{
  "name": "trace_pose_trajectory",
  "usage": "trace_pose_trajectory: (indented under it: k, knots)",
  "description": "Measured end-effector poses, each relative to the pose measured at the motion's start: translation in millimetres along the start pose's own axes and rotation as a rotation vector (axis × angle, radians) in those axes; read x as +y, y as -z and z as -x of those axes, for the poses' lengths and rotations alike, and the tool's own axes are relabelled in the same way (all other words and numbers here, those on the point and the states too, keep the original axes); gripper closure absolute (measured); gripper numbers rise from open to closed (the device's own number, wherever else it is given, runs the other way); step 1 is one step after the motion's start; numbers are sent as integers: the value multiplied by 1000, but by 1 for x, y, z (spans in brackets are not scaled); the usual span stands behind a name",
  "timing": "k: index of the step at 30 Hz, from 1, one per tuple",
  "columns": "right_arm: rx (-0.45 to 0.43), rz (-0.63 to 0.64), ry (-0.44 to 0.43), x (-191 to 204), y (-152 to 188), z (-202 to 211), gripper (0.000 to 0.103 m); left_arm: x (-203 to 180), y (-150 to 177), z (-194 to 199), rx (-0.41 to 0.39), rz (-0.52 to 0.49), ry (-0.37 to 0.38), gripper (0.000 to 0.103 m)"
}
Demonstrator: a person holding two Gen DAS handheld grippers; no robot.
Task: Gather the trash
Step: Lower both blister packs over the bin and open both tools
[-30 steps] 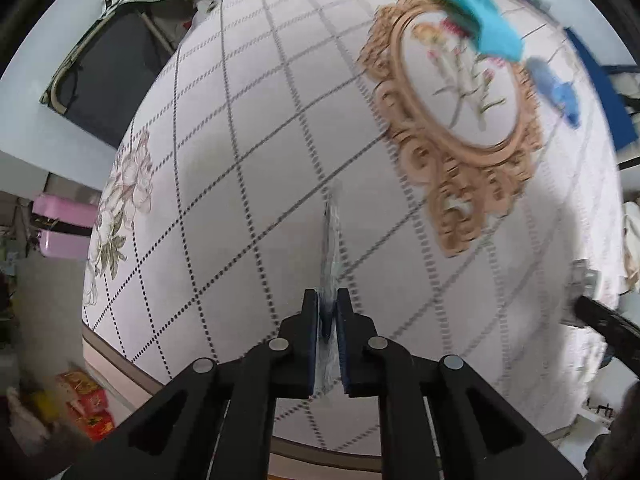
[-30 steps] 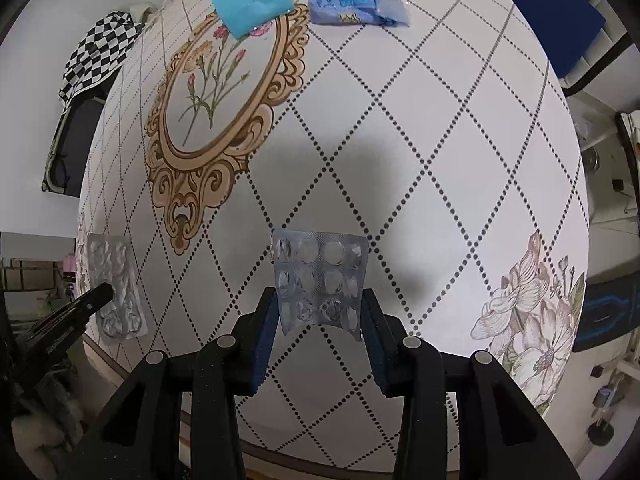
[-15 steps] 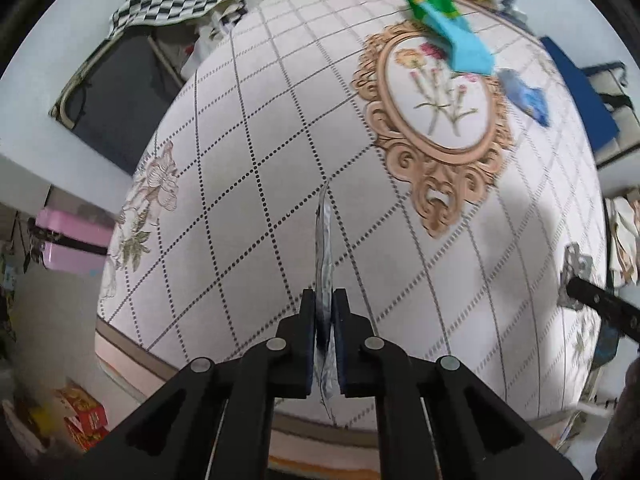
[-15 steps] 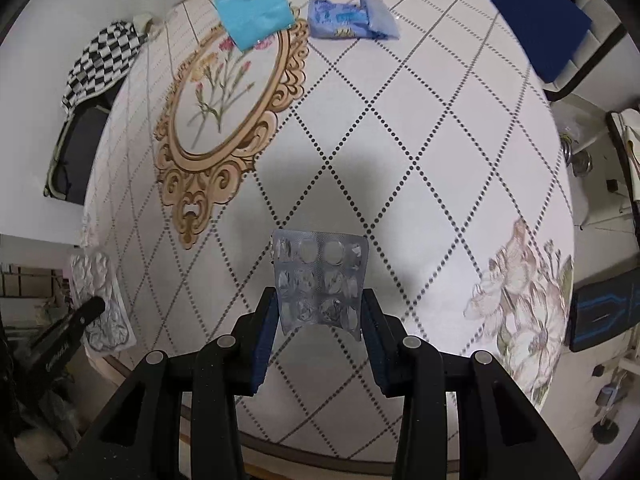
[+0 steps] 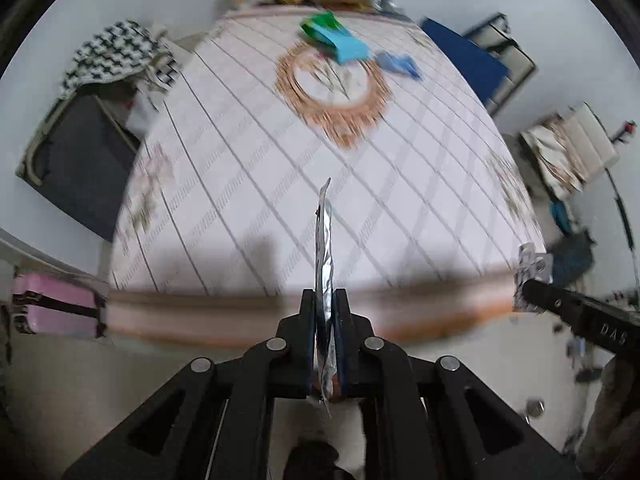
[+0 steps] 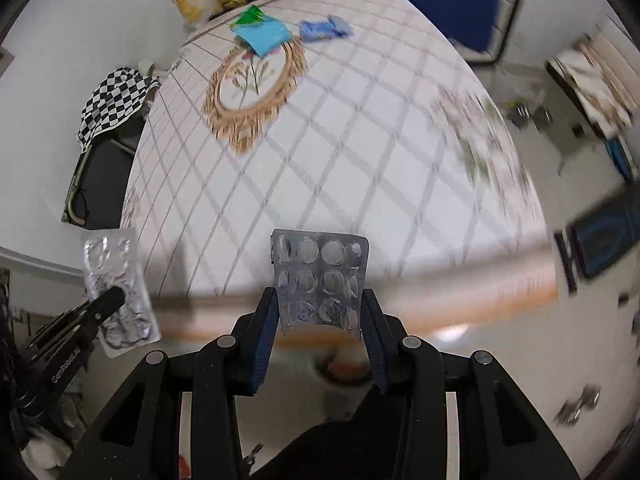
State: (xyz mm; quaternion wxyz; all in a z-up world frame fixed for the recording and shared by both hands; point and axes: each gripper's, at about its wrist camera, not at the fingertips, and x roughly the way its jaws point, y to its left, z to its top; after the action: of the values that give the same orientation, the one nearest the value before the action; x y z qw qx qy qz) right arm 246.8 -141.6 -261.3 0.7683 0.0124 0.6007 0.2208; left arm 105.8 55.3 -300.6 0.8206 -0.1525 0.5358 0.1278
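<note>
Nearest in the left wrist view, the left hand-held gripper (image 5: 325, 320) is being kept clamped almost fully together on an empty blister pack (image 5: 325, 256), which is being pinched flat-faced near its lower end and is being seen edge-on, standing up out of the jaws. In the right wrist view, the right hand-held gripper (image 6: 320, 320) is being held at a middling width, a second blister pack (image 6: 320, 276) being gripped by its two side edges with its popped pockets facing the camera.

Both packs are being judged very light, thin and springy: foil-backed plastic that is likely to buckle under a hard edgewise squeeze and to slip if held loosely. The flat-face pinch is being judged the more secure hold; the edge hold is being judged best kept low on the pack.

Just beyond the jaws, the near rim of the surface (image 6: 360, 184) is being blurred. Farther off on its patterned cloth, a teal packet (image 6: 262, 32) and a blue wrapper (image 6: 326, 28) are lying near each other, not yet collected.
</note>
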Motion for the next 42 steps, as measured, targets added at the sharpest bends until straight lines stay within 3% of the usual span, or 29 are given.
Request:
trace_pose_trajectory:
  k: [5,10,15,20,23,24,26,27,28,30,33,36,38,42]
  knots:
    - [107,-81,-16,-21,101,-10,60,2,70,-21,121,16,86,97]
    - [243,-151,1,-52,173,-71,60,9,132,-97,279,92,157,97]
    - [314,-238,-8,-103,215,-183,60,15,167,-218,376,163,192,97]
    - [344,-281,-48,-147,235,-311,58,20,187,-321,402,188,209,96]
    - [348,-262,-93,-162,243,-375,48,21,199,-376,438,174,179,94]
    - [352,-259,-94,-165,243,-388,41,22,204,-384,438,175,178,91]
    - [359,-251,-112,-173,246,-420,35,25,210,-398,440,170,175,65]
    - [362,-242,-103,-177,247,-433,33,25,212,-402,432,170,163,32]
    - [361,-239,-101,-180,246,-441,32,25,213,-405,427,175,160,20]
    - [374,-226,-116,-183,248,-453,30,29,212,-403,418,191,147,20]
    - [378,-212,-134,-182,248,-454,17,36,210,-391,404,180,109,3]
    - [376,-179,-153,-174,245,-445,5,35,210,-377,375,150,43,3]
    - [368,-142,-150,-169,243,-435,3,37,210,-370,358,135,10,3]
    - [312,14,44,-148,235,-411,3,35,210,-343,297,80,-103,3]
